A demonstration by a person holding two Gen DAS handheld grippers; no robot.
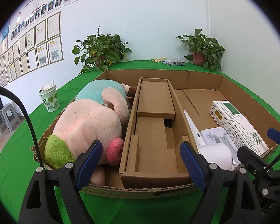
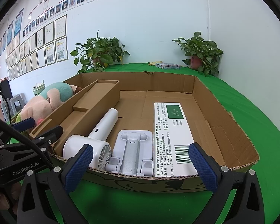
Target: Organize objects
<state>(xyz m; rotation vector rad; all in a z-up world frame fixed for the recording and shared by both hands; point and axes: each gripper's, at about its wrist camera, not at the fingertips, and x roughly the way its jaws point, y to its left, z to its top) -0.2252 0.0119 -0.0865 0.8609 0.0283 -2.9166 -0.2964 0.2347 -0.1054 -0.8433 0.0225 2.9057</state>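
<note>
A: Take the cardboard tray (image 2: pixel 194 85) as the landmark. What sits where?

B: A narrow cardboard insert (image 1: pixel 155 123) runs front to back through the tray. Left of the insert lies the plush toy (image 1: pixel 87 128), filling that compartment. Right of the insert lie the white handheld fan (image 2: pixel 95 140), a white folding stand (image 2: pixel 134 149) and the long medicine box (image 2: pixel 171 136), side by side on the tray floor.

A: And the fingers?

B: Both pairs are spread wide and hold nothing. The left gripper (image 1: pixel 143 166) hovers at the tray's near wall, lined up with the insert. The right gripper (image 2: pixel 140 169) hovers at the same wall, facing the stand, with the fan head just left of it and the box end just right.

A: Which hand suits what?

B: I'd judge the right hand nearer to all three small items. The fan's handle and the box both run away from the near wall, roughly along the fingers' line, so the fingers would close across their width. The plush is the left hand's.
</note>
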